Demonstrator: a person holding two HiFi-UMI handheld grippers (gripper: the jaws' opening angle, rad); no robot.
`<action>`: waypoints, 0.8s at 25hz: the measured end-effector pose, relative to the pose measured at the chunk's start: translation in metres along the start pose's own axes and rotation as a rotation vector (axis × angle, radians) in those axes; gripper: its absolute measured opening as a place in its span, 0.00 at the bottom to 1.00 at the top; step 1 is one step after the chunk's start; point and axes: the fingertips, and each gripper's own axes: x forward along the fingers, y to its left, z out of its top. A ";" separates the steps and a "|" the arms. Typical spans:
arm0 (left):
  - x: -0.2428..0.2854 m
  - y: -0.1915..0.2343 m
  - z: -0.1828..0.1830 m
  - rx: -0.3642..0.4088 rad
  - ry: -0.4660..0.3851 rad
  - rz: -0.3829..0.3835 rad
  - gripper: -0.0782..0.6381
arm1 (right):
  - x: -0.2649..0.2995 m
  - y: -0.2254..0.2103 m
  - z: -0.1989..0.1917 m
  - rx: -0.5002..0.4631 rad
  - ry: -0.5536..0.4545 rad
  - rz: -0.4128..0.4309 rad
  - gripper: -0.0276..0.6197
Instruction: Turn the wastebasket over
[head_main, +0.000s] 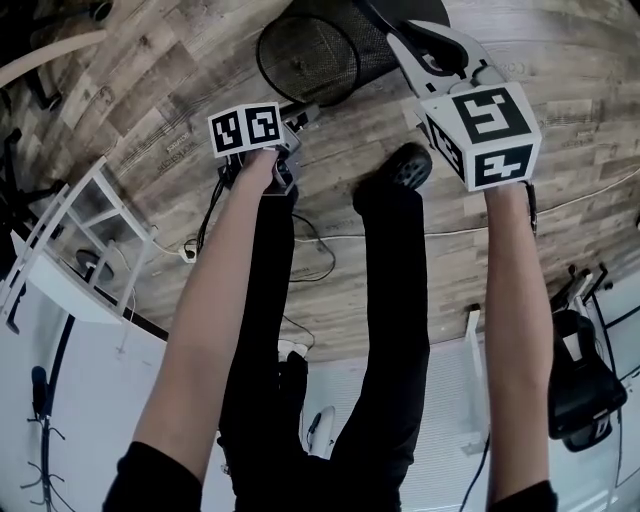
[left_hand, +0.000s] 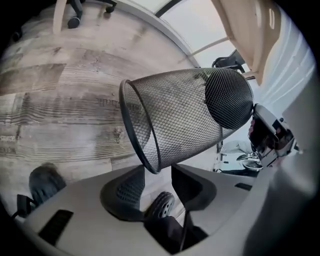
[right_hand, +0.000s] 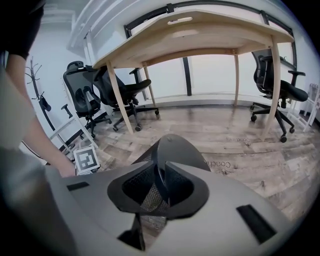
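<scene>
The black mesh wastebasket (head_main: 310, 55) hangs tilted above the wood floor. In the left gripper view the wastebasket (left_hand: 190, 115) has its open rim facing down-left and its closed bottom up-right. My right gripper (right_hand: 160, 167) is shut on the thin edge of the wastebasket (right_hand: 180, 150) at its bottom end, and it appears in the head view (head_main: 385, 28) at the basket's right. My left gripper (left_hand: 158, 171) is open, with the lowest part of the rim just above the gap between its jaws, not pressed. In the head view the left gripper (head_main: 300, 118) sits just below the basket.
A light wooden desk (right_hand: 200, 35) stands ahead, with black office chairs (right_hand: 90, 95) to its left and another chair (right_hand: 280, 90) to its right. The person's shoe (head_main: 405, 165) is on the floor below the basket. A white rack (head_main: 90, 230) and a cable (head_main: 310, 240) lie nearby.
</scene>
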 end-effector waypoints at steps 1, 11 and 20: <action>-0.001 0.001 0.001 -0.011 -0.006 0.001 0.36 | 0.000 0.004 0.000 -0.009 -0.001 0.003 0.18; -0.039 -0.012 -0.011 -0.052 -0.033 -0.020 0.37 | 0.002 0.017 -0.002 0.005 0.002 0.011 0.17; -0.088 -0.123 0.088 0.079 -0.336 -0.272 0.54 | 0.010 0.040 0.008 0.020 -0.022 0.059 0.16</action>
